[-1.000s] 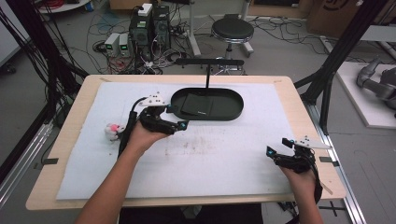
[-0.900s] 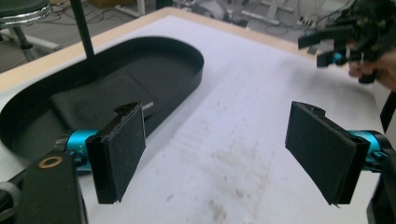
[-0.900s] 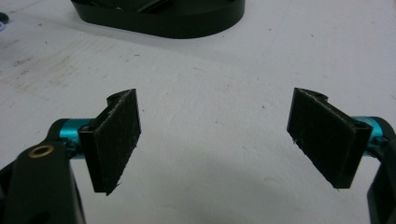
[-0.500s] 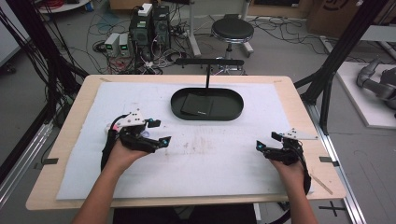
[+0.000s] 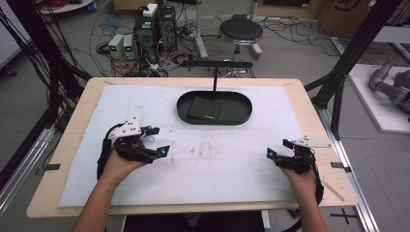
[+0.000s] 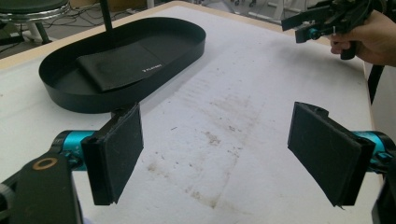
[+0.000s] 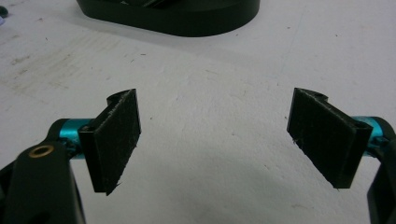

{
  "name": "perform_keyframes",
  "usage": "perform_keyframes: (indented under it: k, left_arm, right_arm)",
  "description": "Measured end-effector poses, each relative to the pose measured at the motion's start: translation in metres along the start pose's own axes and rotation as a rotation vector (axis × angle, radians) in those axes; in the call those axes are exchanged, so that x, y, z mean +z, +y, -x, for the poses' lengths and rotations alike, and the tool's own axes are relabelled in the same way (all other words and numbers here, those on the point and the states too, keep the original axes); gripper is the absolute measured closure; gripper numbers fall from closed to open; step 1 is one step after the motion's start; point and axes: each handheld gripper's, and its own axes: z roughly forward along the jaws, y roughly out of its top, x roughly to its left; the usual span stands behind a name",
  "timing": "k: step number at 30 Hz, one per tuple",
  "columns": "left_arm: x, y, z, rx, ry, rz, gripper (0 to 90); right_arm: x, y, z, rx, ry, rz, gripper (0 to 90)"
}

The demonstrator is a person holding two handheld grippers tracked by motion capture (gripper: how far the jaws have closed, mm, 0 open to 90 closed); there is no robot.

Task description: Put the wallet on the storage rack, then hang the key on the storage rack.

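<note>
Grippers idle, both empty

Left gripper (image 5: 158,140) was held over the white mat (image 5: 232,164) at its left side, jaws spread wide, nothing gripped. Right gripper (image 5: 279,149) was held near the mat's right edge, jaws likewise apart. Black oval tray (image 5: 214,119) was seen at the far centre, a folded black cloth (image 5: 205,108) laid inside it.

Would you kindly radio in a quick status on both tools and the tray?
Left tool open, empty, above mat. Right tool open, empty, near right edge. Black tray at far centre, dark folded cloth inside. Nothing between tools and tray.
</note>
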Motion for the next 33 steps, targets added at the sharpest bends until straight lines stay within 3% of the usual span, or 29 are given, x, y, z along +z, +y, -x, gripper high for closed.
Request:
perform_keyframes:
  k: [10,18,23,33]
  left_arm:
    - [-0.007,0.000,0.000,0.006,0.012,0.018,18.2]
    - [-0.007,0.000,-0.004,0.023,0.021,-0.004,18.4]
    - [-0.014,-0.002,-0.012,0.038,0.067,-0.037,18.4]
    - [-0.041,-0.016,-0.047,-0.018,0.170,-0.068,18.2]
  right_arm:
    - [-0.002,0.000,0.002,-0.002,0.000,0.007,17.7]
    - [-0.001,0.000,0.001,-0.008,0.006,0.000,17.7]
    - [-0.003,-0.001,0.002,-0.009,0.005,0.004,17.7]
    - [0.002,0.001,-0.001,-0.017,0.012,-0.010,17.7]
